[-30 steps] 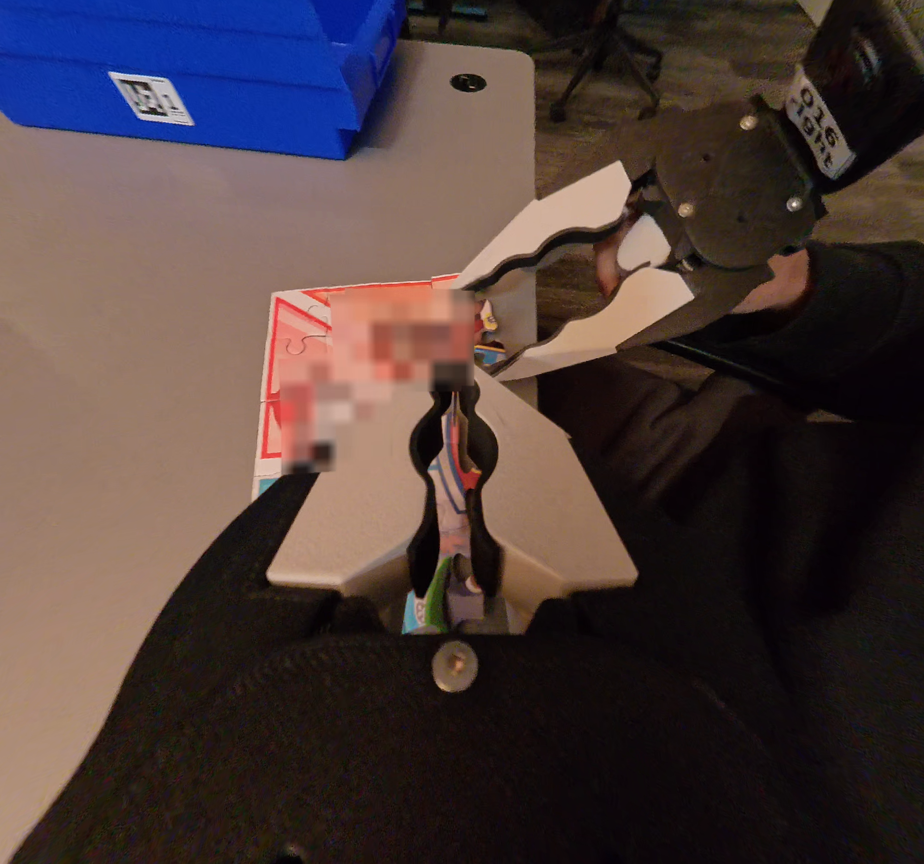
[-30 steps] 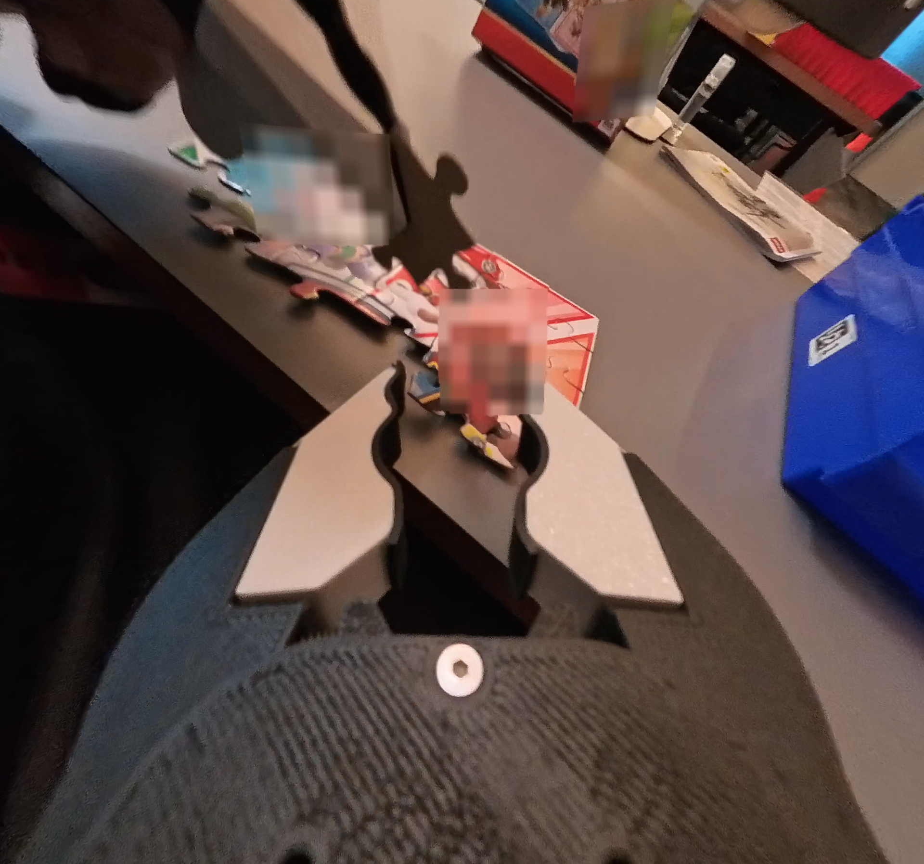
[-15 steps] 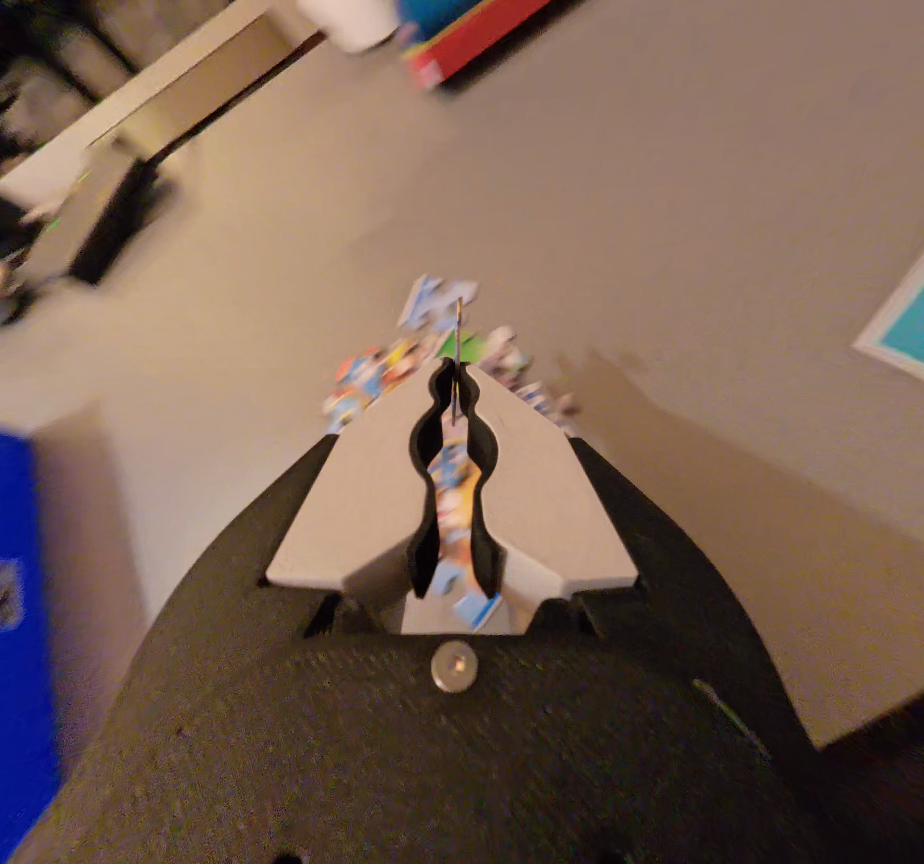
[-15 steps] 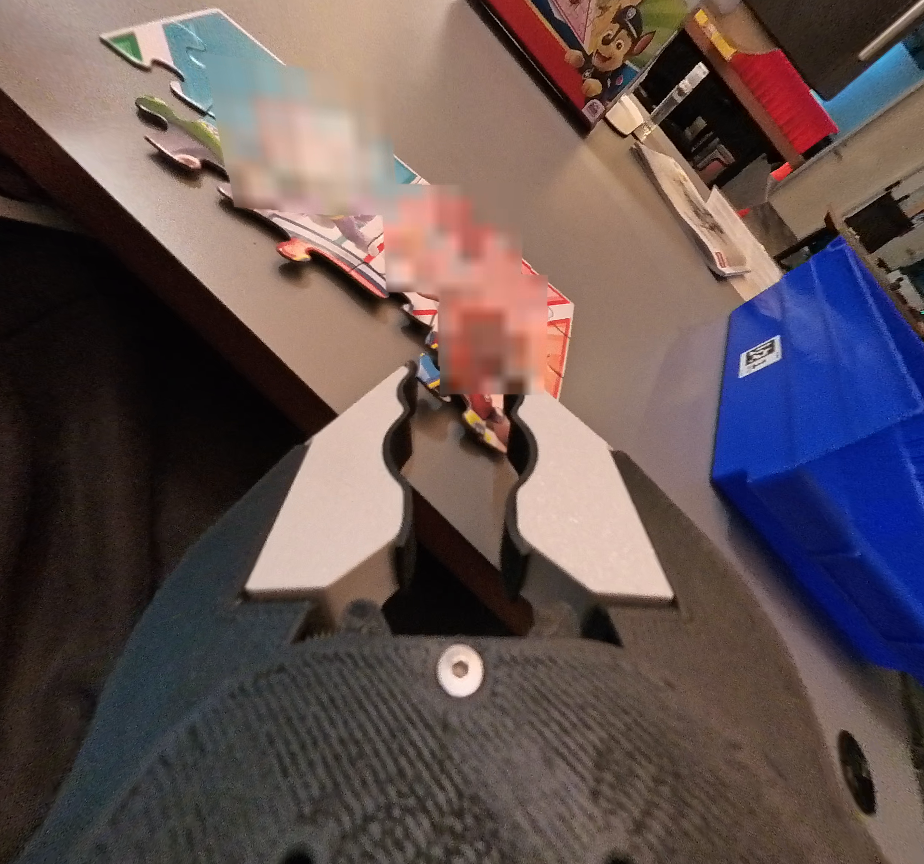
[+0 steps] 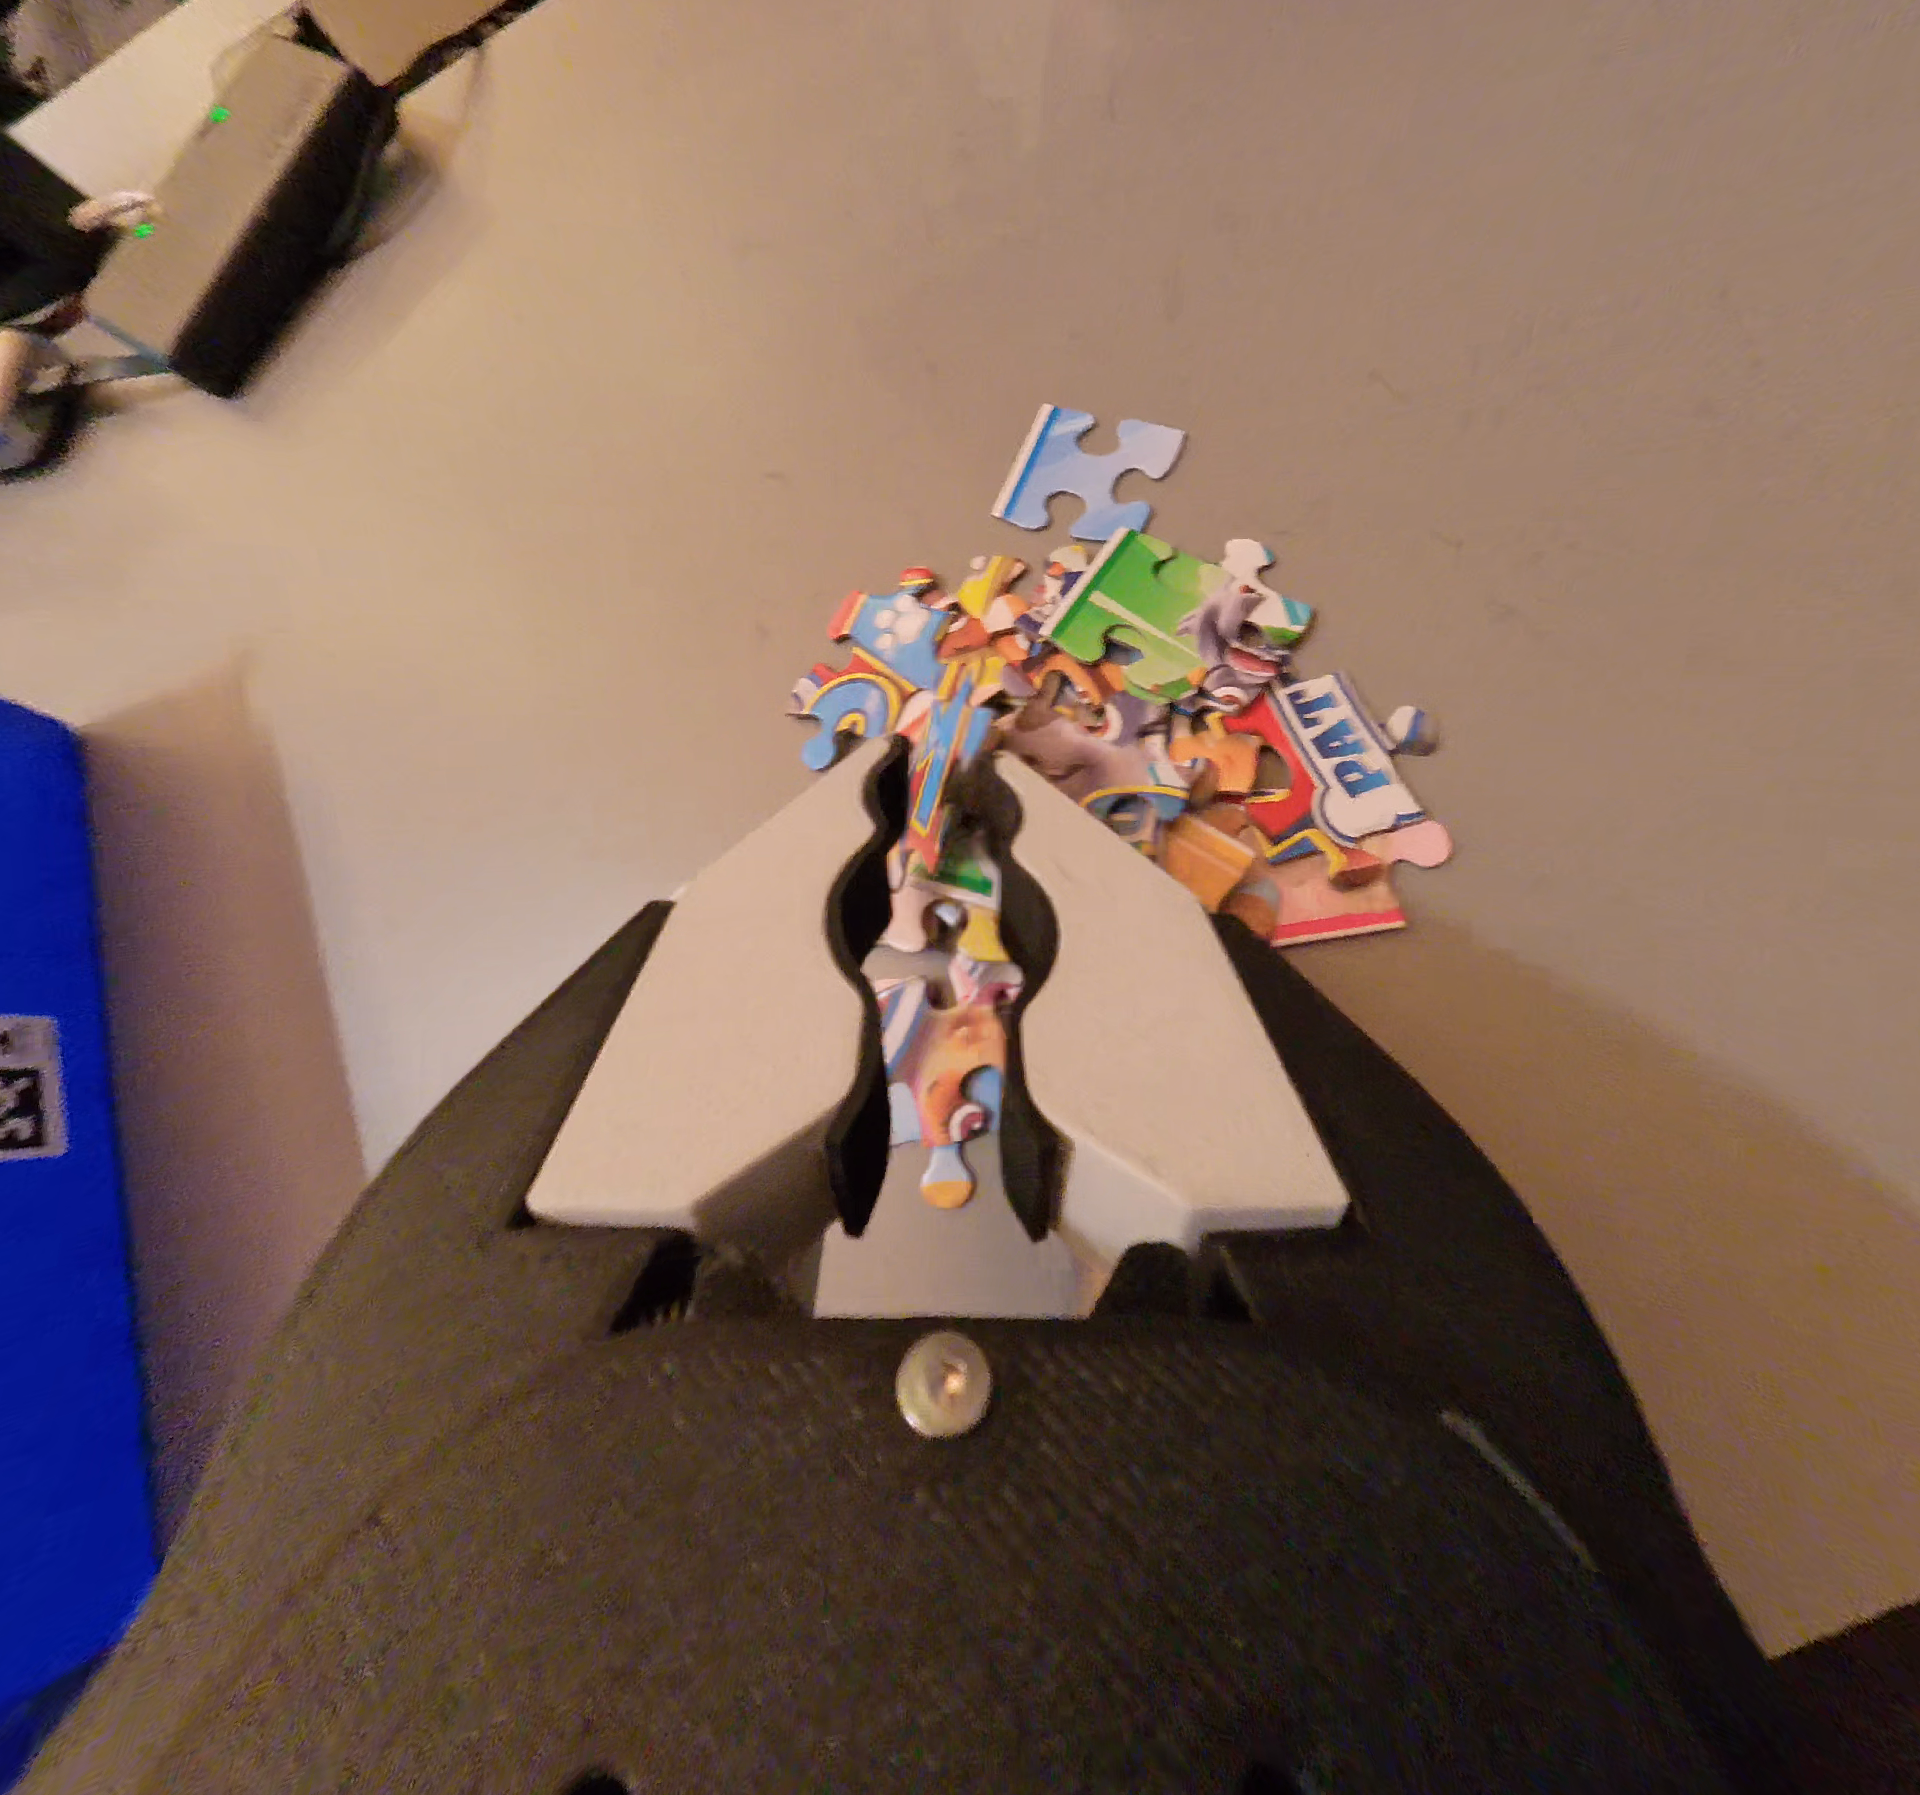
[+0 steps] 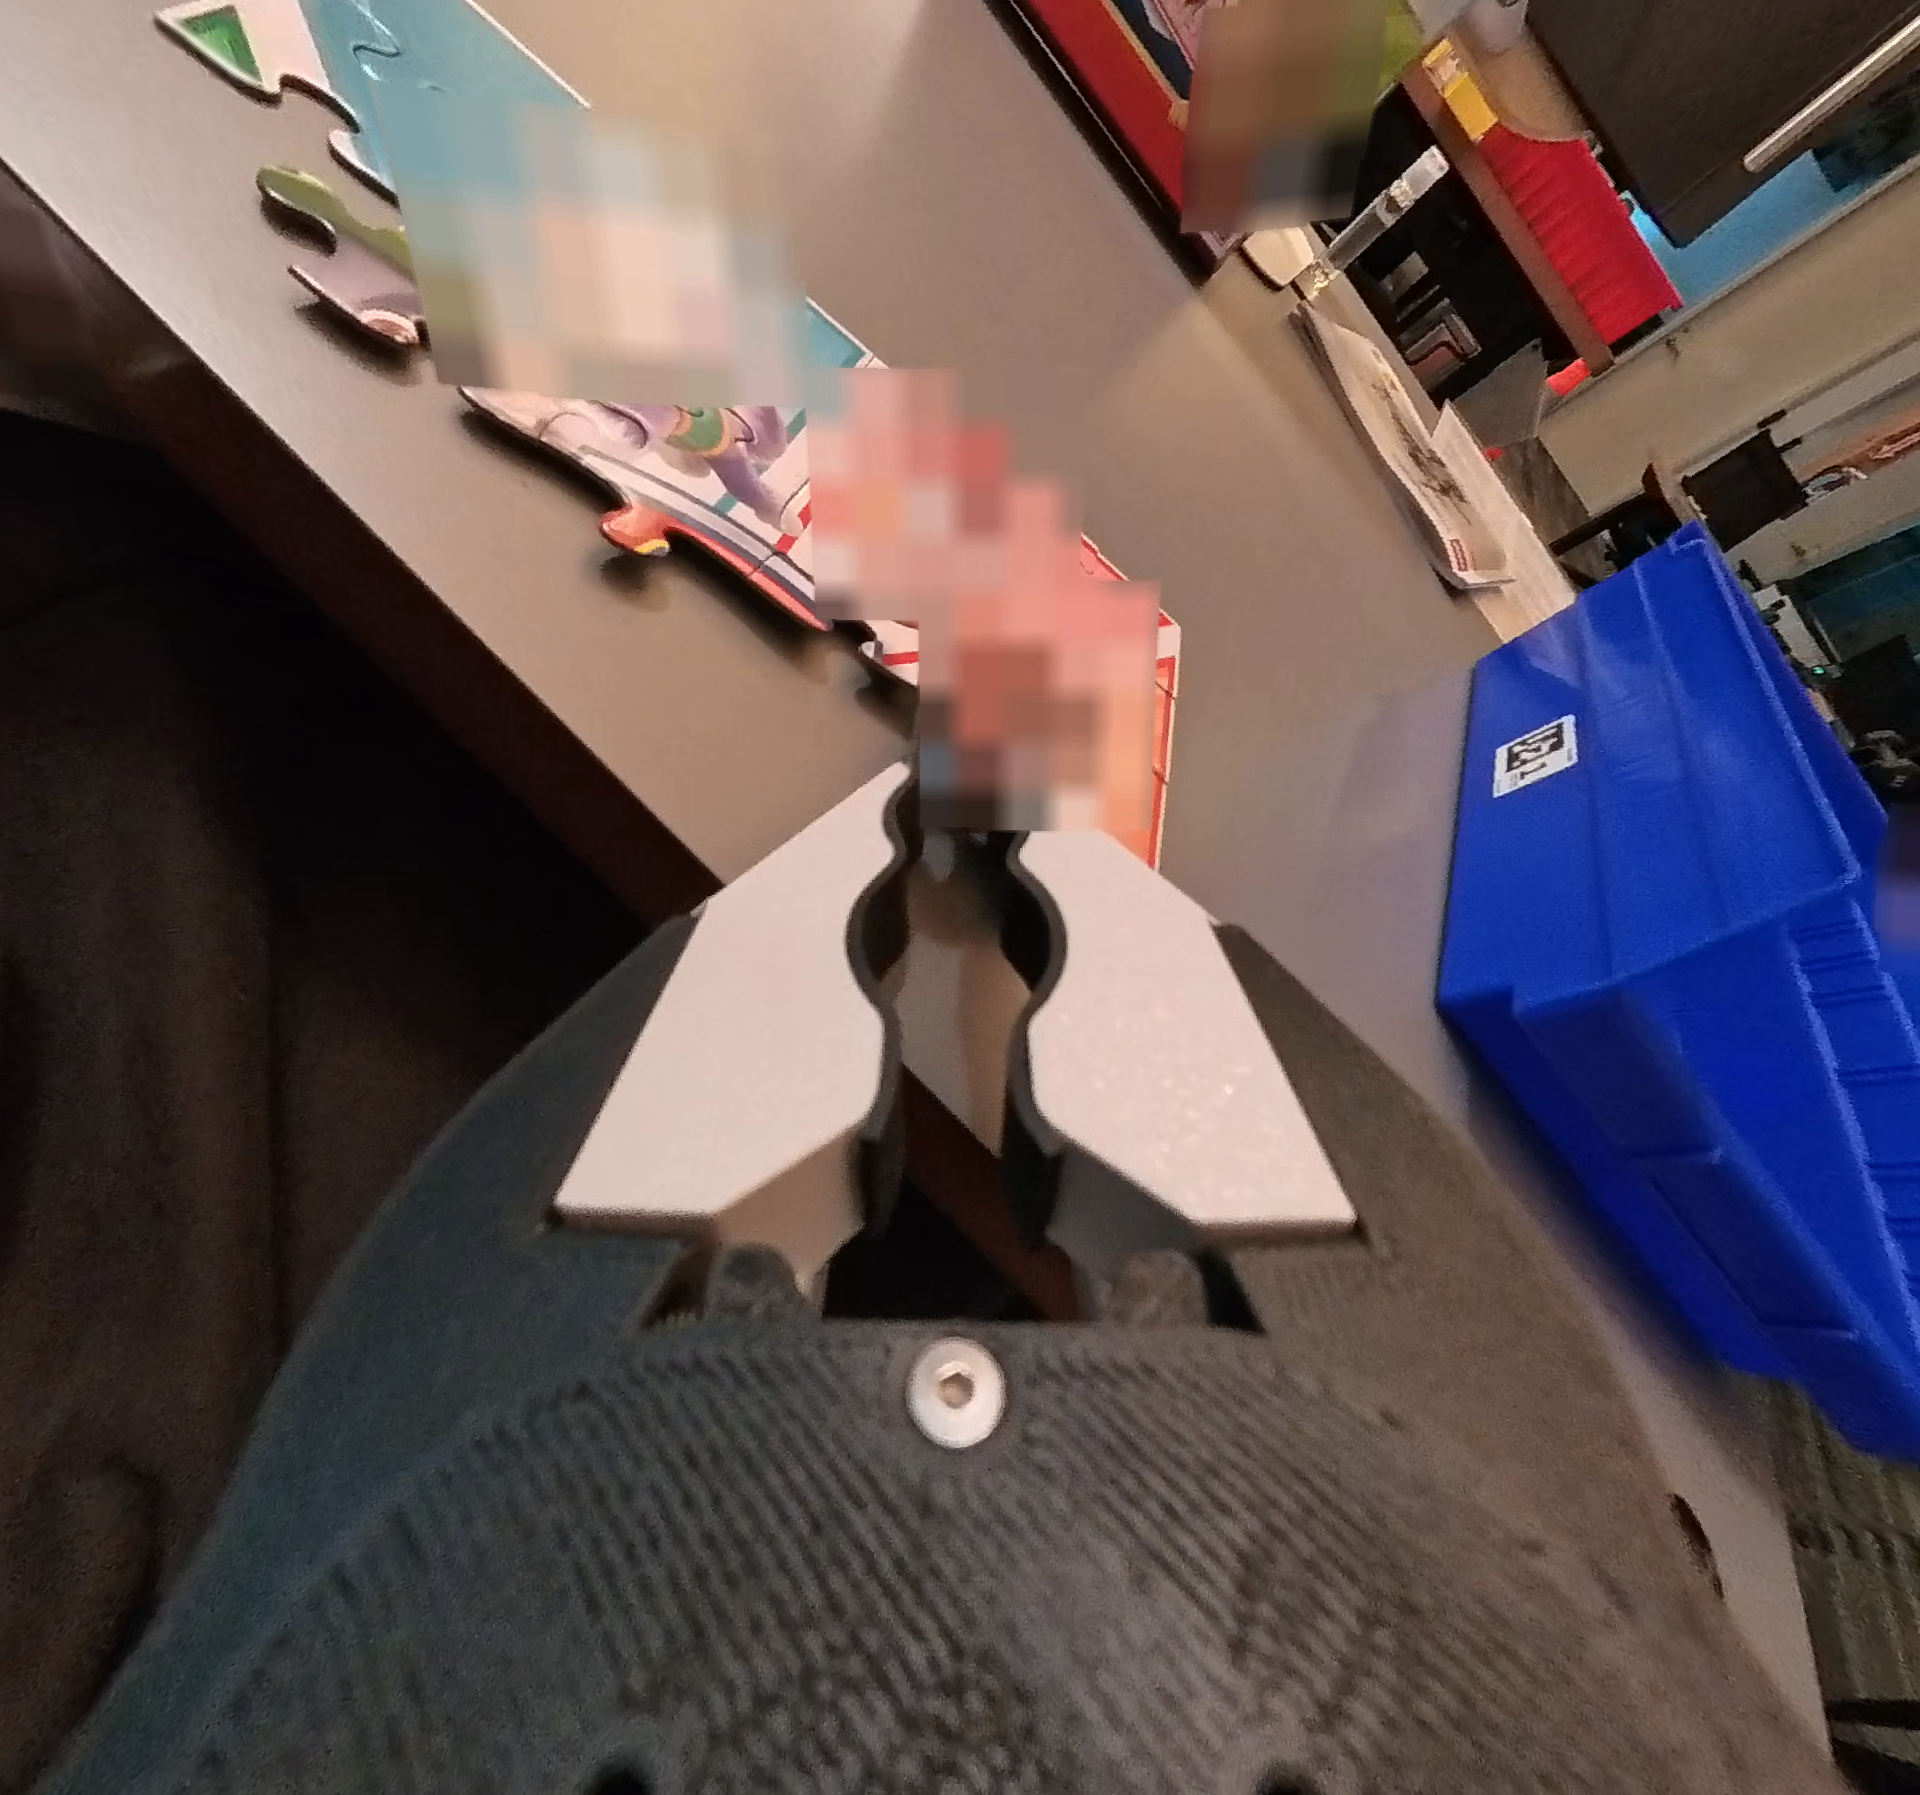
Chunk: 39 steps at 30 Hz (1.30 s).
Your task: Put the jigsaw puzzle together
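Left wrist view: a colourful puzzle piece (image 5: 940, 779) was seen edge-on between the narrowly parted fingertips of the left gripper (image 5: 945, 758), above a heap of loose pieces (image 5: 1164, 706) on the grey table (image 5: 623, 395); a firm grasp could not be told. Right wrist view: the right gripper (image 6: 961, 831), jaws narrow with tips masked by blur, was recorded at the table edge beside the part-assembled puzzle (image 6: 727, 457), a blue bin (image 6: 1662, 914) to its right.

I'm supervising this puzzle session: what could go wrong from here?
The puzzle piece stands on edge between the left gripper's fingertips, over the loose pile; it might tip out and get mixed in. The part-built puzzle lies close to the table edge, with the right gripper near; a nudge could push pieces off.
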### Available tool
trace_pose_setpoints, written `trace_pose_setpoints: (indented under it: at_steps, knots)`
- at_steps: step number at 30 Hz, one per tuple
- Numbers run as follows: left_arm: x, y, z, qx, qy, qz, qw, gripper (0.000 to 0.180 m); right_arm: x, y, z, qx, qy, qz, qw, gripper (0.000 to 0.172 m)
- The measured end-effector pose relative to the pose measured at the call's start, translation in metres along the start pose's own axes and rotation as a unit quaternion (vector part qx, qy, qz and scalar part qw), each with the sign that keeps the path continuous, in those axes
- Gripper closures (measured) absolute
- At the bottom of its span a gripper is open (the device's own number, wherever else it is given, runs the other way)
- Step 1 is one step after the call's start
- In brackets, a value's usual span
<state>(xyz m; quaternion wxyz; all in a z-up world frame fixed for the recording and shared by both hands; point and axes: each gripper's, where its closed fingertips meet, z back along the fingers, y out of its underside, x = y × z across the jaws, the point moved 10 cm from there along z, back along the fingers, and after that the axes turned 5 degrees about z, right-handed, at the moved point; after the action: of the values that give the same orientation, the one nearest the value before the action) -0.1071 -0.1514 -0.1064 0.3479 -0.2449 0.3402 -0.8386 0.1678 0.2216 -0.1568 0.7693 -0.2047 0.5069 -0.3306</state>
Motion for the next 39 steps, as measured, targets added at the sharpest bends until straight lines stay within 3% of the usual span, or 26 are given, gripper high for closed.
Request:
trace_pose_setpoints:
  at_steps: [3,6,9,14,18,21,27,32,35,37,39]
  knots:
    - [-0.007,-0.008,0.006,-0.027,0.04,0.021,0.999,0.144,-0.001,0.0,0.0,-0.002,0.001,-0.005,1.0,0.163]
    - [-0.027,-0.025,0.021,-0.098,0.122,0.053,0.986,0.142,-0.002,0.0,0.001,-0.005,0.0,-0.01,1.0,0.163]
    - [-0.079,-0.046,0.03,-0.154,0.254,0.056,0.953,0.142,-0.002,-0.001,0.002,-0.009,0.002,-0.01,1.0,0.165]
    - [-0.23,-0.06,0.017,-0.08,0.397,-0.062,0.912,0.145,0.001,-0.009,0.007,-0.036,0.016,-0.002,0.999,0.169]
    - [-0.302,-0.06,-0.009,-0.03,0.352,-0.152,0.923,0.168,0.003,-0.014,0.01,-0.046,0.03,0.003,0.998,0.171]
    - [-0.311,-0.067,-0.021,-0.032,0.324,-0.16,0.932,0.18,0.0,-0.014,0.011,-0.059,0.037,-0.024,0.997,0.171]
    - [-0.301,-0.069,-0.027,-0.026,0.352,-0.115,0.928,0.18,-0.015,-0.009,0.018,-0.107,0.043,-0.143,0.983,0.172]
    - [-0.298,-0.069,-0.02,-0.028,0.387,-0.095,0.917,0.178,-0.04,0.006,0.027,-0.191,0.014,-0.325,0.926,0.172]
    - [-0.3,-0.072,-0.009,-0.033,0.481,-0.033,0.876,0.171,-0.044,0.008,0.031,-0.241,-0.01,-0.341,0.909,0.172]
    - [-0.298,-0.073,-0.005,-0.021,0.566,0.041,0.823,0.155,-0.04,0.002,0.031,-0.245,-0.007,-0.298,0.922,0.172]
    - [-0.295,-0.072,-0.008,0.003,0.624,0.126,0.771,0.129,-0.031,-0.008,0.029,-0.22,0.018,-0.215,0.951,0.172]
